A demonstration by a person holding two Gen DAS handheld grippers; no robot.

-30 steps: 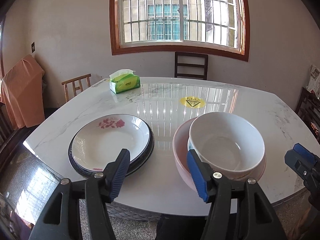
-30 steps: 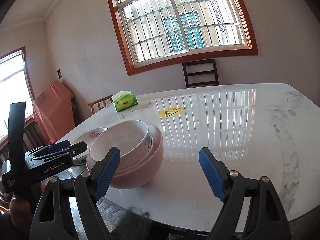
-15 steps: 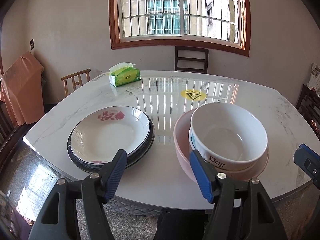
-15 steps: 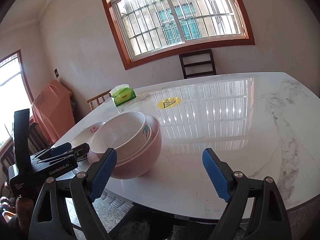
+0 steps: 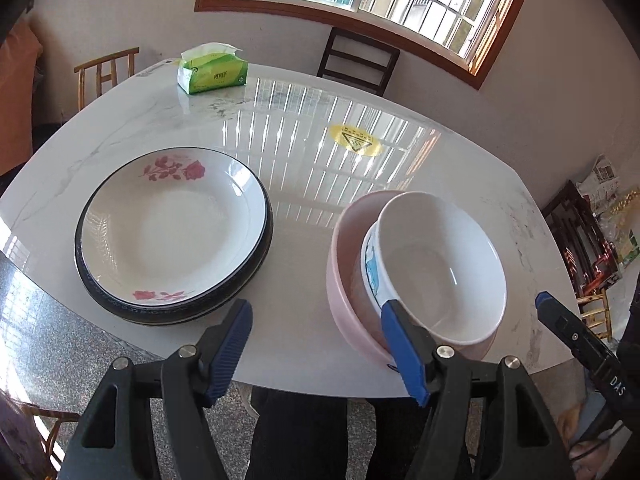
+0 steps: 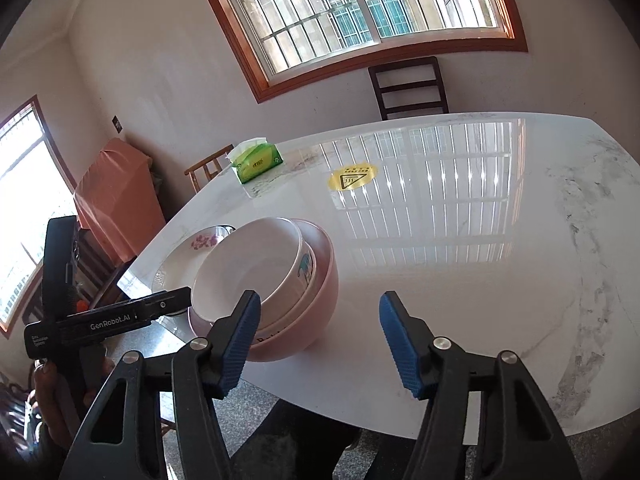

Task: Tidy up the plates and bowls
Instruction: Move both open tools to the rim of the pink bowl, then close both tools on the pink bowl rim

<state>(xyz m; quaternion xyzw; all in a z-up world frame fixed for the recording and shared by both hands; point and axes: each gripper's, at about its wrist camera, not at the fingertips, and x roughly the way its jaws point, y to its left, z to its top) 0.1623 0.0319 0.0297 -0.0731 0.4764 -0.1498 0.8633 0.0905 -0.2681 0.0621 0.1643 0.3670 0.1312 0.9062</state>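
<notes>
Bowls point(image 5: 436, 264) nested beside plates point(image 5: 172, 228), tissue box point(image 5: 212, 74) beyond.

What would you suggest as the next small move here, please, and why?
Probably draw both hand-held grippers back: the left hand-held gripper and right hand-held gripper are open and empty, the white bowl sits nested in the pink bowl, and the floral plate lies stacked on the dark plate.

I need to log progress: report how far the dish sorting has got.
Done, by the look of it: white bowl nested in pink bowl, floral plate stacked on dark plate. In hand: nothing; left hand-held gripper and right hand-held gripper are open. Left: nothing visible.
</notes>
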